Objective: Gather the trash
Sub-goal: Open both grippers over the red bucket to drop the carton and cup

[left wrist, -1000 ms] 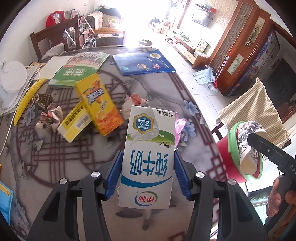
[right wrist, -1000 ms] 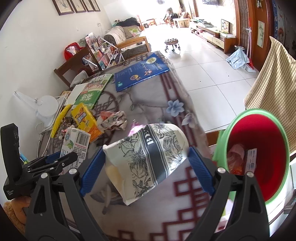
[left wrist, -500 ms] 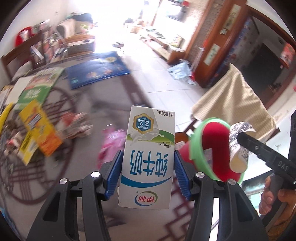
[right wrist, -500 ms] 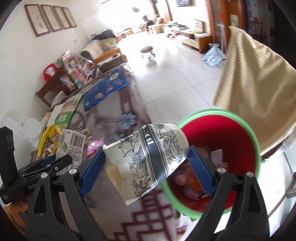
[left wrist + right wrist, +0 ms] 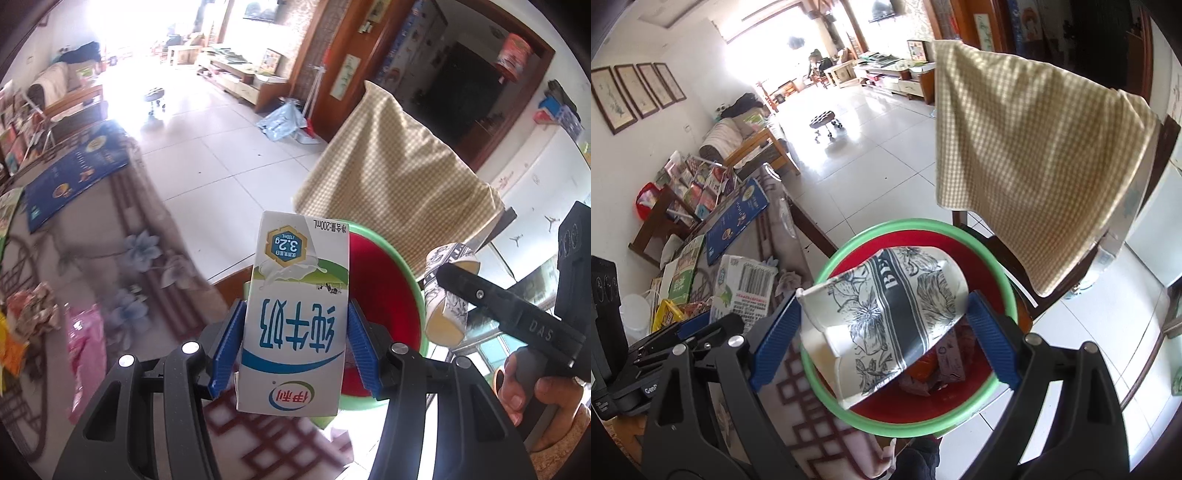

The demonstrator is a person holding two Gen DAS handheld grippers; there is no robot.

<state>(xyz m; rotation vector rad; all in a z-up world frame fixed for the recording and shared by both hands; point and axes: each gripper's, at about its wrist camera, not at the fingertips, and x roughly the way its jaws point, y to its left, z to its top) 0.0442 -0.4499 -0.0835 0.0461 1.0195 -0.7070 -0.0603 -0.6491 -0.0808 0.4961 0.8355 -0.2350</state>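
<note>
My left gripper [image 5: 293,343] is shut on a white milk carton [image 5: 295,314] with blue characters, held upright at the near rim of a red bin with a green rim [image 5: 384,280]. My right gripper [image 5: 884,332] is shut on a crushed paper cup [image 5: 886,314] with a black floral print, held over the open bin [image 5: 993,266]. The bin holds several wrappers [image 5: 945,362]. The cup [image 5: 447,291] and right gripper also show in the left wrist view, at the bin's right side. The carton [image 5: 746,284] shows in the right wrist view, left of the bin.
The table [image 5: 155,258] with a patterned cloth lies left, with a pink wrapper [image 5: 85,339], crumpled paper [image 5: 33,310], a blue book [image 5: 74,177] and a yellow box [image 5: 666,314]. A chair draped in checked cloth [image 5: 1027,147] stands behind the bin. Tiled floor lies beyond.
Both grippers have swung right from the table toward the bin. The cup is now over the bin's opening and the carton is at its near rim.
</note>
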